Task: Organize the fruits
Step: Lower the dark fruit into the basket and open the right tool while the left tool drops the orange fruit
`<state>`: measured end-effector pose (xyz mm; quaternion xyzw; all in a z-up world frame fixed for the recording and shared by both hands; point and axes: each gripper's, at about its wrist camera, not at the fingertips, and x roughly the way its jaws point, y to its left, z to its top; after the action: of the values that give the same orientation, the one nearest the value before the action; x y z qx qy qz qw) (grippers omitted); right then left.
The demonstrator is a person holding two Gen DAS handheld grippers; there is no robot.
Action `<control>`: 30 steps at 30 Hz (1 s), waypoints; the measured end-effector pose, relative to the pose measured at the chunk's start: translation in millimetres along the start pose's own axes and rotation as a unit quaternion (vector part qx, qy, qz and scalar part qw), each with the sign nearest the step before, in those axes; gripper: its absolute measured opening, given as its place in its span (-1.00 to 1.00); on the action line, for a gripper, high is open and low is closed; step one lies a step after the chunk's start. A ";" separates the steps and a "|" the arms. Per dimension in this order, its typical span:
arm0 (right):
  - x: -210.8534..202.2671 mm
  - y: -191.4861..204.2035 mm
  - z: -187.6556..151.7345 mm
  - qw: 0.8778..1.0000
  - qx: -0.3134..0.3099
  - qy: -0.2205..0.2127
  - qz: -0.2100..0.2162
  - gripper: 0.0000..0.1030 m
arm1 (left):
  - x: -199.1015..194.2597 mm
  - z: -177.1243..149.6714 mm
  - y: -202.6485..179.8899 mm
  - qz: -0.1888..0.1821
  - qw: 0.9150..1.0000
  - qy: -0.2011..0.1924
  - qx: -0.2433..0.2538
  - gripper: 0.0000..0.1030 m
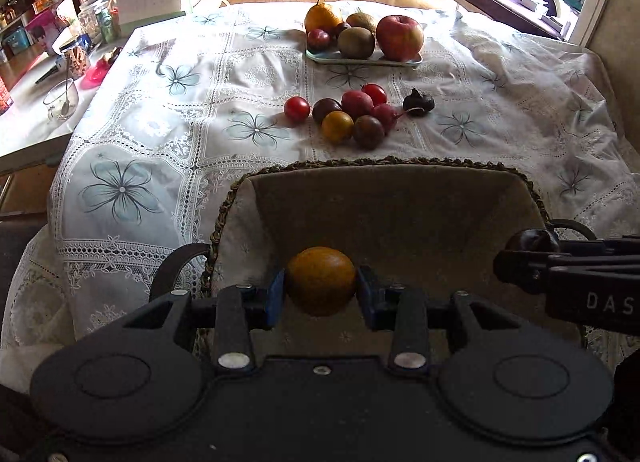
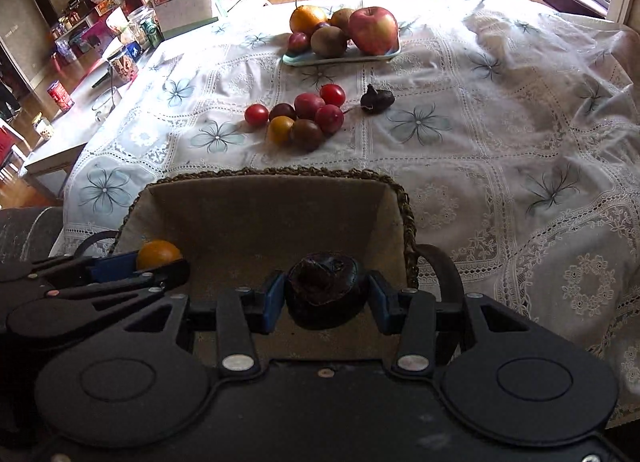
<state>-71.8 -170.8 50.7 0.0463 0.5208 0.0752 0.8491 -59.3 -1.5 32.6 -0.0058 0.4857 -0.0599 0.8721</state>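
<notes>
My left gripper [image 1: 321, 289] is shut on a small orange fruit [image 1: 321, 281] and holds it over the cloth-lined woven basket [image 1: 384, 198] near the table's front edge. My right gripper [image 2: 326, 296] is shut on a dark wrinkled fruit [image 2: 326, 288] above the same basket [image 2: 264, 206]. The right gripper [image 1: 520, 252] shows at the right of the left wrist view, the left gripper [image 2: 160, 262] at the left of the right wrist view. A cluster of small red, orange and dark fruits [image 1: 352, 114] lies mid-table beyond the basket, with one more dark fruit [image 1: 419, 101] beside it.
A pale tray [image 1: 362, 59] at the far side carries an apple [image 1: 399, 37], kiwis, a pear and plums. A lace flowered tablecloth [image 1: 160, 134] covers the table. Jars, a glass bowl [image 1: 61, 98] and a calendar crowd the side table at left.
</notes>
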 end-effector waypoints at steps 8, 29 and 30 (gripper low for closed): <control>-1.8 -0.6 1.2 1.000 0.001 0.000 0.005 -0.08 | -1.3 -2.6 0.9 -0.012 1.000 0.005 -0.002 -0.08; 1.2 3.0 0.7 1.000 -0.011 0.005 -0.009 0.08 | -0.1 -2.7 1.5 -0.015 1.000 0.014 -0.006 -0.09; 0.5 3.4 1.1 1.000 -0.013 0.004 -0.013 0.16 | -0.7 -2.6 1.4 -0.016 1.000 0.013 -0.006 -0.09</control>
<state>-70.8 -167.4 51.3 0.0283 0.5234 0.0713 0.8486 -61.8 0.1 31.7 -0.0176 0.4975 -0.0707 0.8644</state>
